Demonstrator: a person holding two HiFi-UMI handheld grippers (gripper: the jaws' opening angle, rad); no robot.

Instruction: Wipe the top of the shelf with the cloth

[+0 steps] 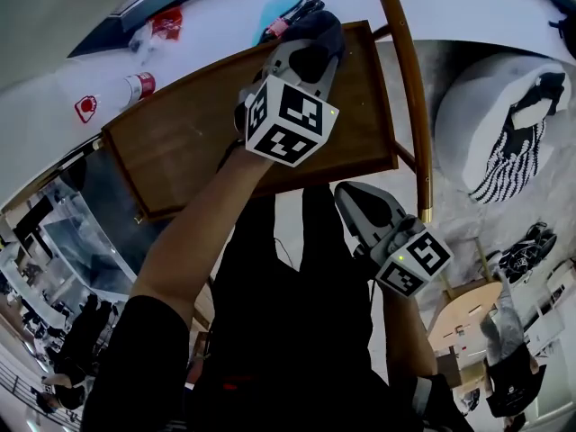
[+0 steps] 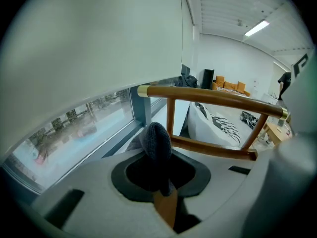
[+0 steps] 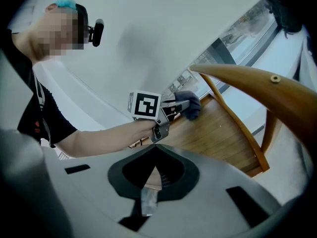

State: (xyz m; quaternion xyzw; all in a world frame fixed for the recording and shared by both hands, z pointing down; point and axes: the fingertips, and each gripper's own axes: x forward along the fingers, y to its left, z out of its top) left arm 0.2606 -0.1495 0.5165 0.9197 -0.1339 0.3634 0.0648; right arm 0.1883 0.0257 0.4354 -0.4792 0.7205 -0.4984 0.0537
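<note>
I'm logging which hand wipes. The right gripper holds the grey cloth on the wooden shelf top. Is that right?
Not quite: it is the left gripper that holds the grey cloth on the wooden shelf top. The left gripper view shows its jaws shut on the cloth; the right gripper is off the shelf, holding nothing.

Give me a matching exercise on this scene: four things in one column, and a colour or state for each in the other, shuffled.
Things:
A. cloth
B. shelf top
C. right gripper
D. round cushion

Colours or states:
1. white
2. shut, holding nothing
3. brown wood
4. dark grey, clamped in the left gripper

Pairs: A-4, B-3, C-2, D-1
</note>
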